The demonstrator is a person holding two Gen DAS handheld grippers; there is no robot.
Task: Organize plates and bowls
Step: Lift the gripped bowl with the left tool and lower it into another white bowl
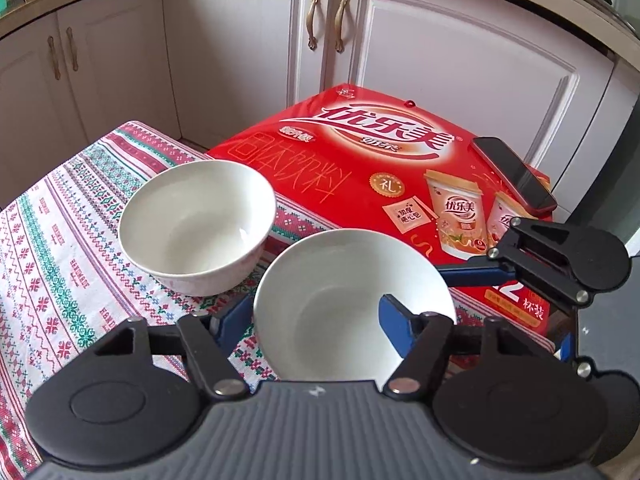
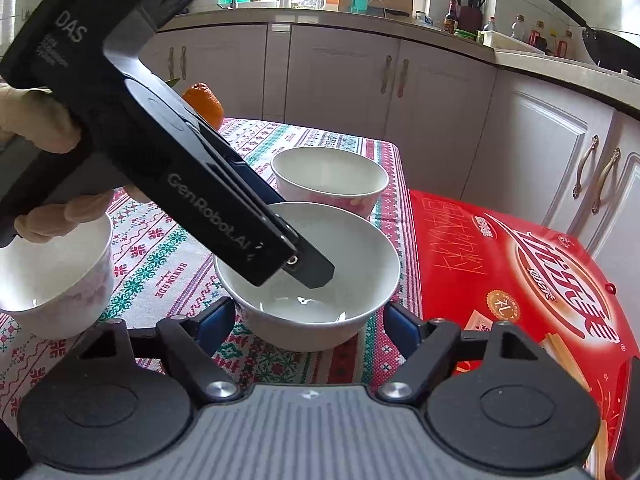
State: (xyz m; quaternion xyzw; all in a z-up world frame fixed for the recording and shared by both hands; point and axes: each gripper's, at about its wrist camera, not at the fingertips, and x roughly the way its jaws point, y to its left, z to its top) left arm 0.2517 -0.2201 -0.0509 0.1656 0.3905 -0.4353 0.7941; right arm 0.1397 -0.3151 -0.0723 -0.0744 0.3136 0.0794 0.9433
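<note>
Left wrist view, frame centre: my left gripper straddles the bowl wall, one finger inside, jaws narrowed, while my right gripper brackets it unclamped; a squeeze off-centre could tip it.

The left gripper slants steeply downward, held from behind by the left hand, its jaws drawn fairly narrow (whether the pads press on anything cannot be told). The right gripper tilts down more gently, its jaws standing well apart.
</note>
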